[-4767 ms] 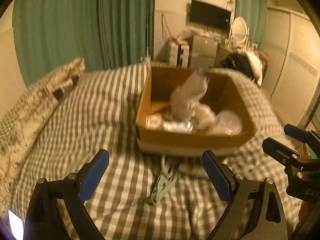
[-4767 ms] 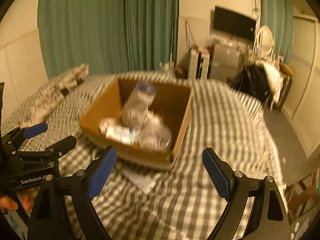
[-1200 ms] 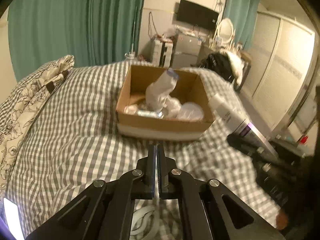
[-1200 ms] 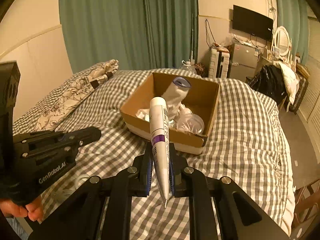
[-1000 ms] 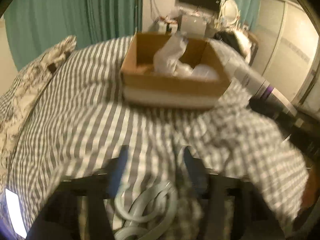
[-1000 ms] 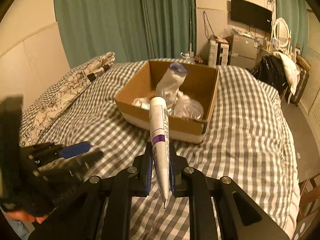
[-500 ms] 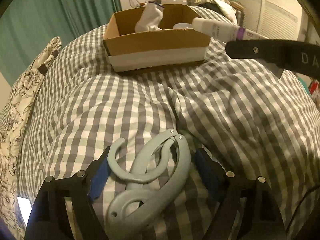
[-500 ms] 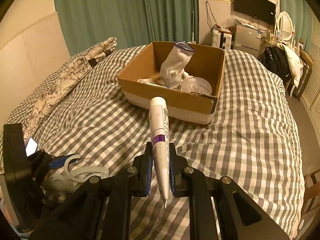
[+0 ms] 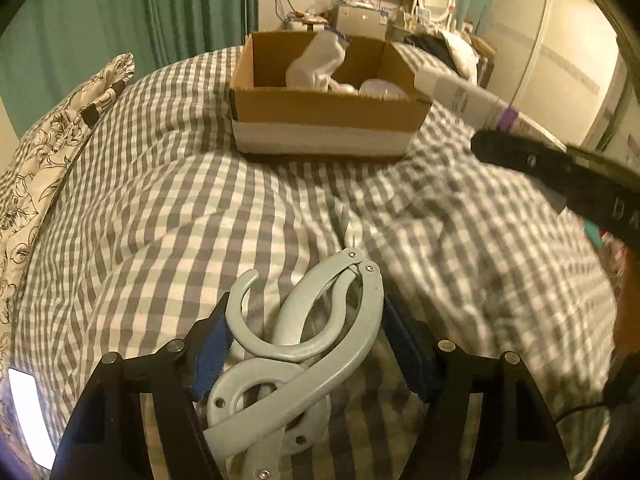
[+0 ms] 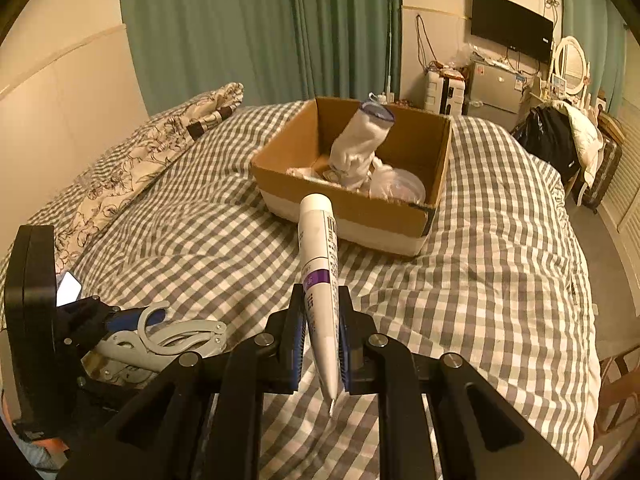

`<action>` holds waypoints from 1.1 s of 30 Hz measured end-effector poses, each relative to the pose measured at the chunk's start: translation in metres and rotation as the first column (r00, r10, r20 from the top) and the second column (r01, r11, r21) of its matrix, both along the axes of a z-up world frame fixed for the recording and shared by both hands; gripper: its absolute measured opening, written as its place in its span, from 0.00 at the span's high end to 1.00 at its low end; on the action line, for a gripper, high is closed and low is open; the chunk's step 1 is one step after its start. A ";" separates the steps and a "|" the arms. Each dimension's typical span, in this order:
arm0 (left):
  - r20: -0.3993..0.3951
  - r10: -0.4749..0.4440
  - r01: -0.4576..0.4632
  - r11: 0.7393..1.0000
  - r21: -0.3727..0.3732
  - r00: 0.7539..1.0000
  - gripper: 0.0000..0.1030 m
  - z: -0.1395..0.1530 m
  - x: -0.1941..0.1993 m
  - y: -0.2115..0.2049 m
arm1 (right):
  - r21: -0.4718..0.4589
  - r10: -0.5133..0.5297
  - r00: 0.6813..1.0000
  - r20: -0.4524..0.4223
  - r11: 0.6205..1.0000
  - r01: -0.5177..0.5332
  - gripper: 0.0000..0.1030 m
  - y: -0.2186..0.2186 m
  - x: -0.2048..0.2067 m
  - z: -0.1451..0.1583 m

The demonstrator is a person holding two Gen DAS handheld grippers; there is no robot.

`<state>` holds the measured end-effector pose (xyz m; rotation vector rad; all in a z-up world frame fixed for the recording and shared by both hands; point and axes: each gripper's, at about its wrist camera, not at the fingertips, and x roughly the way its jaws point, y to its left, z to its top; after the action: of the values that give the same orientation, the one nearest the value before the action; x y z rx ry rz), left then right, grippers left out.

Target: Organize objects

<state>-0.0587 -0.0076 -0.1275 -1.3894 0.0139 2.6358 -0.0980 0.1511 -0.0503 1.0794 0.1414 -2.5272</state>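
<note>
A grey-and-white checked bedspread (image 10: 500, 264) is covering the whole bed, with a floral pillow (image 10: 152, 152) lying along its left side in front of green curtains (image 10: 248, 28). Towards the far end, a cardboard box (image 10: 360, 216) is sitting on the bedspread, holding a white sock-like bundle (image 10: 360, 140) that is leaning up above the rim, with a clear plastic lid (image 10: 400, 188) beside it.

Nearer, the right gripper (image 10: 322, 344) is clamping a white tube (image 10: 320, 268) with a purple band, its capped end pointing towards the box and its crimped tail hanging below the jaws. The tube is being held in the air short of the box's near wall.

At the left, the left gripper (image 9: 308, 352) is reaching down over a pale grey hanger clip (image 9: 304, 336) lying on the bedspread well short of the box. Its jaws are closing with the clip between them; the blue pads (image 9: 212, 352) are sitting right against its sides, though whether they are pressing on it yet I cannot tell.
</note>
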 end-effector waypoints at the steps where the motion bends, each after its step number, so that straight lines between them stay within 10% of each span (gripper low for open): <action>1: -0.008 0.005 -0.005 1.000 0.015 1.000 0.29 0.005 -0.002 -0.001 | -0.002 0.001 1.000 -0.007 1.000 -0.001 0.87 0.000 0.000 0.003; 18: -0.236 0.059 -0.046 0.997 0.059 0.970 0.29 0.119 -0.118 -0.002 | 0.003 -0.024 0.989 -0.145 1.000 0.025 0.87 0.001 -0.069 0.069; 33: -0.196 0.078 -0.069 0.996 0.053 0.978 0.29 0.062 -0.241 0.009 | 0.022 -0.128 0.988 -0.086 0.991 0.130 0.87 0.001 -0.222 0.045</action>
<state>-0.3000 0.0010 -0.0651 -1.1298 -0.0750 2.8053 -0.3200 0.1525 -0.0052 1.0225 0.1332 -2.6953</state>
